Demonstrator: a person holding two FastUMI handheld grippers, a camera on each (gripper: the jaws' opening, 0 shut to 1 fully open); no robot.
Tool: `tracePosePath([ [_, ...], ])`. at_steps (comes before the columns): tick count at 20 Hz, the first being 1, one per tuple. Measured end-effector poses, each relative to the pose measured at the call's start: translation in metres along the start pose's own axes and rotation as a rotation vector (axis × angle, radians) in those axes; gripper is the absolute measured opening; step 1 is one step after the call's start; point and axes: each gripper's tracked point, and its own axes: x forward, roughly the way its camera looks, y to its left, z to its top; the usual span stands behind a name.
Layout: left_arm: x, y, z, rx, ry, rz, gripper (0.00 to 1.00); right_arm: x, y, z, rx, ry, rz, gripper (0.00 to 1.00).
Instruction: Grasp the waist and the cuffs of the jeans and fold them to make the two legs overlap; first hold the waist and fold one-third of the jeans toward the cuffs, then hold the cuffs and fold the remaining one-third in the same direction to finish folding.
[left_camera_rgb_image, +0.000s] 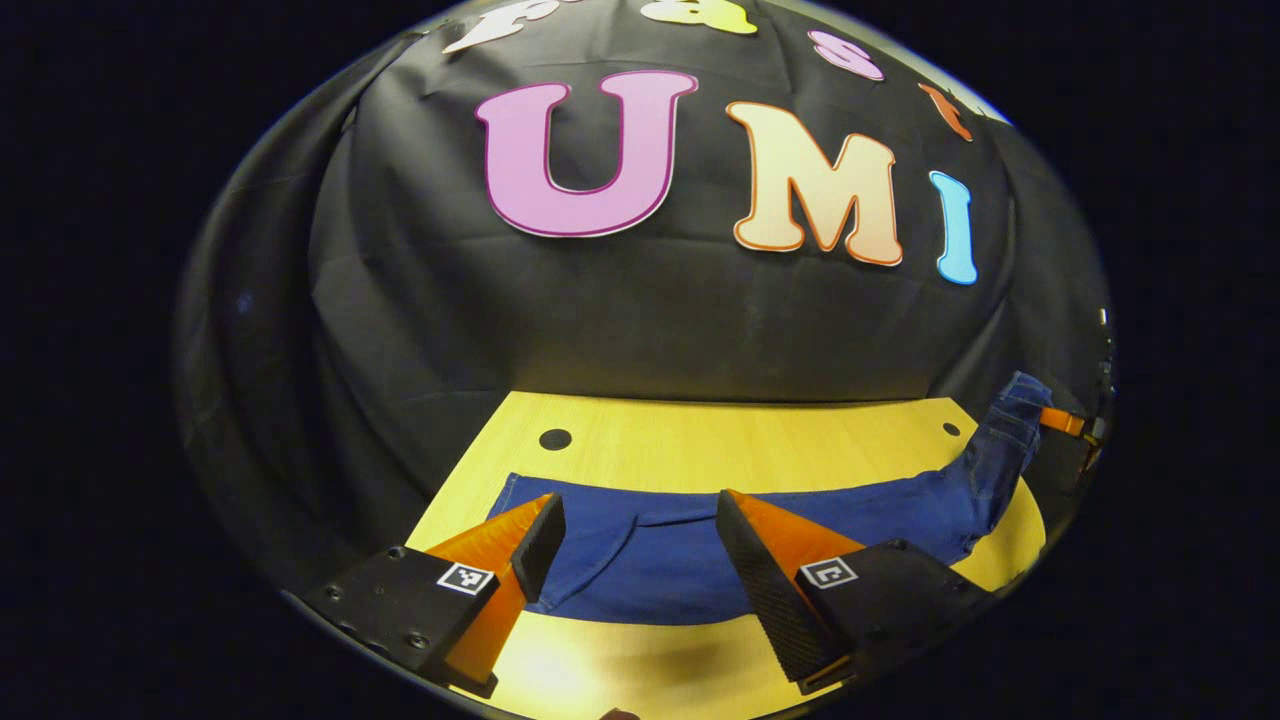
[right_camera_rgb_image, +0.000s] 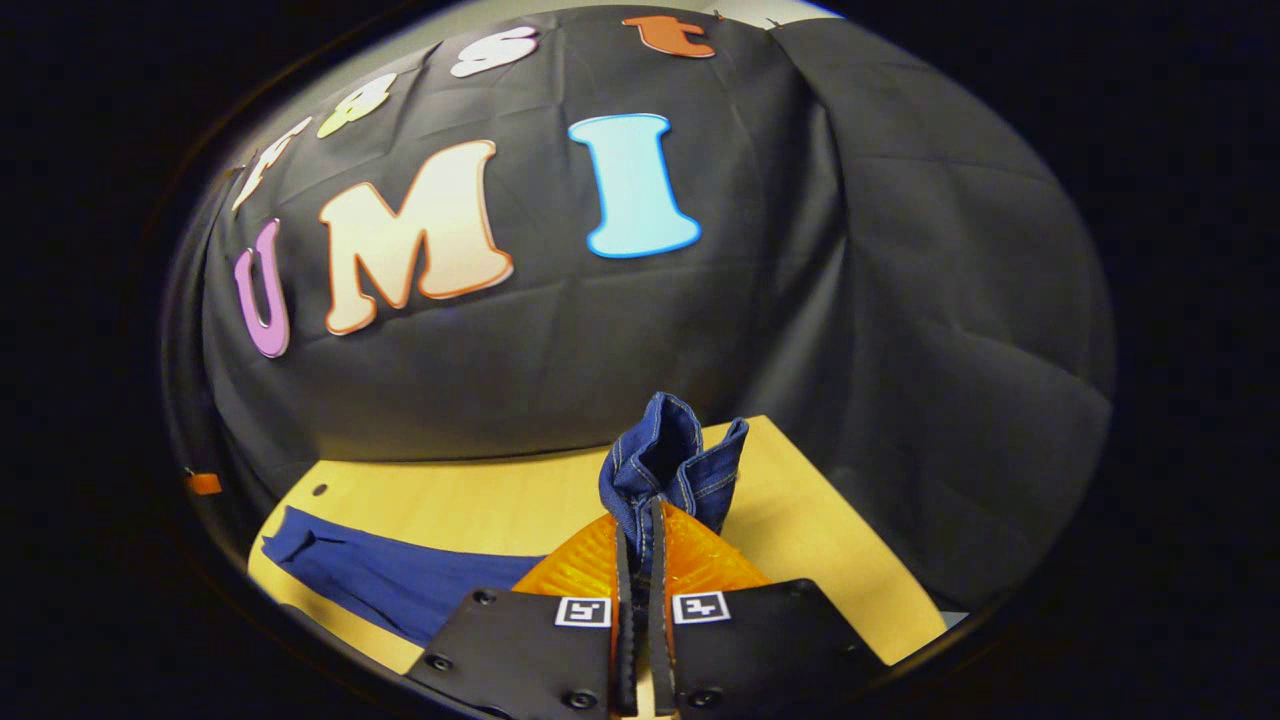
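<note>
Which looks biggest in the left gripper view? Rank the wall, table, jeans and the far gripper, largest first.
1. Wall, by far the largest.
2. Table.
3. Jeans, close to the table in visible area, so that order is unsure.
4. Right gripper, tiny; it is far off, so that is nearness, not true size.

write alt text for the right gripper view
The right gripper is shut on the cuffs of blue jeans, holding them bunched and raised. The rest of the jeans trails left across the wooden table, with the black cloth wall behind.
</note>
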Motion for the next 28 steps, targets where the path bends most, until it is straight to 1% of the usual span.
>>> tracePosePath([
  [3, 0.008, 0.026, -0.005, -0.002, 0.025, -0.007, 0.95, -0.002, 0.004, 0.005, -0.022, -0.029, 0.082, 0.08],
  [6, 0.016, 0.049, -0.01, 0.01, 0.047, -0.019, 0.95, -0.002, 0.003, 0.007, -0.055, -0.036, 0.138, 0.08],
  [11, 0.028, 0.082, -0.019, 0.002, 0.064, -0.053, 0.95, -0.007, 0.008, 0.012, 0.007, -0.034, 0.233, 0.08],
  [15, 0.037, 0.103, -0.044, -0.031, 0.114, -0.079, 0.94, -0.007, 0.012, 0.003, -0.046, 0.022, 0.298, 0.08],
  [17, 0.043, 0.114, -0.057, -0.041, 0.139, -0.085, 0.95, -0.008, 0.014, -0.004, -0.057, 0.086, 0.334, 0.08],
  [19, 0.051, 0.125, -0.07, -0.05, 0.159, -0.083, 0.95, -0.009, 0.011, -0.002, -0.073, 0.137, 0.368, 0.08],
  [20, 0.056, 0.131, -0.076, -0.058, 0.173, -0.076, 0.95, -0.009, 0.007, -0.001, -0.09, 0.157, 0.375, 0.1],
  [21, 0.06, 0.138, -0.085, -0.067, 0.187, -0.069, 0.95, -0.006, 0.011, -0.006, -0.109, 0.174, 0.383, 0.08],
  [24, 0.072, 0.155, -0.103, -0.094, 0.217, -0.056, 0.95, -0.01, 0.009, 0.004, -0.171, 0.203, 0.392, 0.08],
  [26, 0.079, 0.168, -0.112, -0.107, 0.229, -0.043, 0.95, -0.016, 0.009, 0.004, -0.213, 0.246, 0.389, 0.08],
  [27, 0.081, 0.171, -0.119, -0.111, 0.241, -0.045, 0.95, -0.018, 0.013, -0.001, -0.229, 0.281, 0.399, 0.09],
  [28, 0.086, 0.171, -0.122, -0.114, 0.253, -0.056, 0.95, -0.026, 0.012, 0.007, -0.24, 0.299, 0.422, 0.1],
])
